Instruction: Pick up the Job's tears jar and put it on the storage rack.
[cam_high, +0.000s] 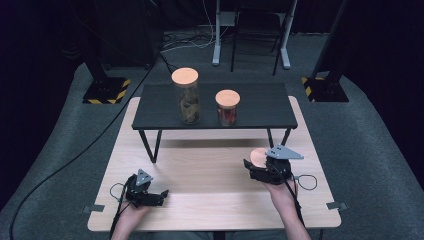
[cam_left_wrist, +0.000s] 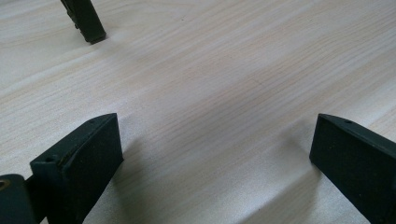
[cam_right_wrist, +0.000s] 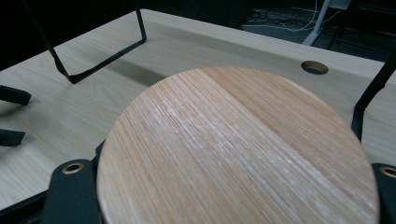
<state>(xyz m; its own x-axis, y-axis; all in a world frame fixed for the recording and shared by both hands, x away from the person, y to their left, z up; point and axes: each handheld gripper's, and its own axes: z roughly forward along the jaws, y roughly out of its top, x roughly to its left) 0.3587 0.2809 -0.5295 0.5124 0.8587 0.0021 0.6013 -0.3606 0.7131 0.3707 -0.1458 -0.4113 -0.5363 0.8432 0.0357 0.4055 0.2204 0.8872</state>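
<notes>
My right gripper (cam_high: 256, 165) clamps a lidded jar (cam_right_wrist: 238, 149) at lower right — not yet shelved (two jars (cam_high: 186, 97) up top). Left gripper (cam_high: 159, 194) gapes, idle.

- The left gripper (cam_high: 161, 192) has a black, blocky body with a small grey three-cornered plate on top.
- A thin black cable loops from its near-left side and trails towards the near edge.
- Its two jaws are matte black wedges with flat, finely textured inner faces; each carries a small screw hole near the tip.
- The right gripper (cam_high: 248, 165) is black too, topped by a larger grey three-cornered plate with dark screw dots.
- Its black cable curls in a loop on its right.
- Brass-ringed holes sit in its black jaw mounts.
- Both forearms are bare, with no sleeves.
</notes>
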